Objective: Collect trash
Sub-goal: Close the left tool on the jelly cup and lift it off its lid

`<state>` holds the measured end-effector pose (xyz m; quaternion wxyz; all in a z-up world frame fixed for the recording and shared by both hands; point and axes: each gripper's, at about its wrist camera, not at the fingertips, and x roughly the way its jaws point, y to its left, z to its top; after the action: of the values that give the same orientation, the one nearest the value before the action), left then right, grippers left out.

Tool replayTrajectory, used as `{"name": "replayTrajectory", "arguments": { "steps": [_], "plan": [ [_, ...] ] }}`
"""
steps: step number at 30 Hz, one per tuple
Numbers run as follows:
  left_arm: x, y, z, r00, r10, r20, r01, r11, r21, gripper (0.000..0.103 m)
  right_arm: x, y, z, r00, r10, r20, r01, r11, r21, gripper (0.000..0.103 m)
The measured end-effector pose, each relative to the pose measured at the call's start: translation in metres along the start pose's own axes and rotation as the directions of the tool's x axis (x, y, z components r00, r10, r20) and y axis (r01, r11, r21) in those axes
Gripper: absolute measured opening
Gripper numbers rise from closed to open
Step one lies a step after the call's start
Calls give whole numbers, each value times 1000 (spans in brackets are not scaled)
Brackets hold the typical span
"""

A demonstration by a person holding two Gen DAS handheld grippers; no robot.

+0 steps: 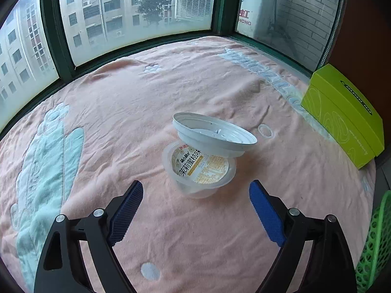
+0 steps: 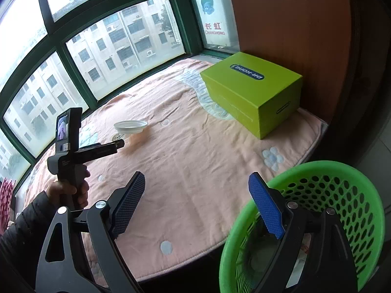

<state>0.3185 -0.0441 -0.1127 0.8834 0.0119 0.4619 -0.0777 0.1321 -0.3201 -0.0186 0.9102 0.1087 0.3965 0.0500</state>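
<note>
Spread wide and empty, the left gripper (image 1: 195, 190) has its fingers aimed at the jelly cup (image 1: 199, 171) just ahead on the pink blanket (image 1: 110, 112), white lid (image 1: 212, 131) tilted atop it, nearer than the equally open, empty right gripper (image 2: 196, 183) by the green basket (image 2: 342, 171).

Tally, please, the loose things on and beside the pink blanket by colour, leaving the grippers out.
White: 1, the lid
Clear: 1, the jelly cup
Green: 2, the box and the basket
Total: 4
</note>
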Motion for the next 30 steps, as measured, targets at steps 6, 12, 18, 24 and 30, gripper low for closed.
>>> {"name": "replayTrajectory", "arguments": {
  "steps": [6,12,18,24,30],
  "plan": [
    [17,5,6,1000,-28,-7,28,1000,-9,78,16,5,2,1000,2,-24,-2,1000,-5,86],
    [25,1,8,999,-47,-16,47,999,12,59,25,13,3,999,19,-34,-19,1000,-5,86],
    [20,9,3,997,-65,-34,64,998,-23,56,25,19,5,999,31,-31,-32,999,-17,86],
    [1,20,-12,997,-42,-64,40,999,-30,56,28,25,5,997,65,-33,-66,998,-18,86],
    [-37,36,-30,999,-17,-40,16,999,-29,56,39,41,7,993,110,-50,-111,993,-30,86]
  ]
}}
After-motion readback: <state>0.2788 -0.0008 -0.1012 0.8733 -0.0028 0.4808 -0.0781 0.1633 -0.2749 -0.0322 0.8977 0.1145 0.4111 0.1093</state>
